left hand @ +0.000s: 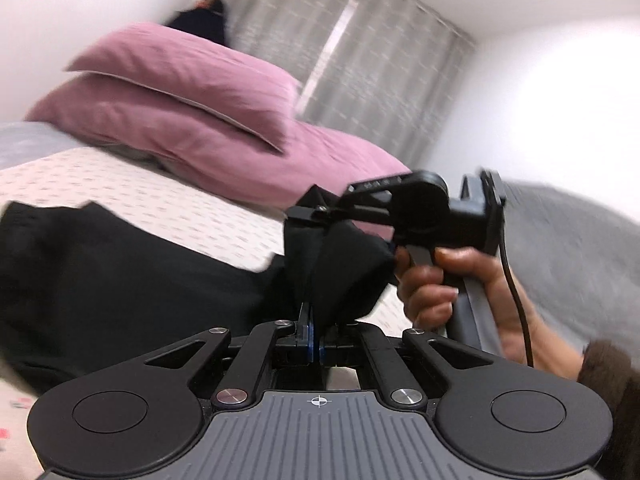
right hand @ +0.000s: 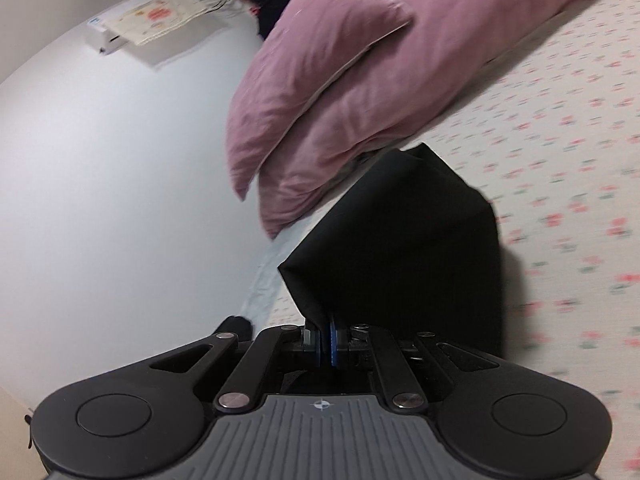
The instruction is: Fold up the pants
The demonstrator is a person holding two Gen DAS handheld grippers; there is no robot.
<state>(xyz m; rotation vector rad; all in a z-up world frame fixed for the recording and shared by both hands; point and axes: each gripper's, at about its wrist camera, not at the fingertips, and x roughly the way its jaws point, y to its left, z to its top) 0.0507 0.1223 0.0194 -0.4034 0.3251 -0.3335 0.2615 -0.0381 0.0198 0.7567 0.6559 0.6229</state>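
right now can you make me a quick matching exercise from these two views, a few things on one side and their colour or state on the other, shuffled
Things:
1. pants
2. pillows
3. bedsheet
4. left gripper

Colour or state:
a. pale with small red flowers
b. shut on black fabric
c. black, lifted at one end
d. mauve pink, stacked

Pairs: 1-c, 2-d, 3-a, 4-b

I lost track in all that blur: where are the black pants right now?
The black pants lie on the flowered bedsheet in front of the pink pillows, one end lifted and pinched by both the left gripper and right gripper.
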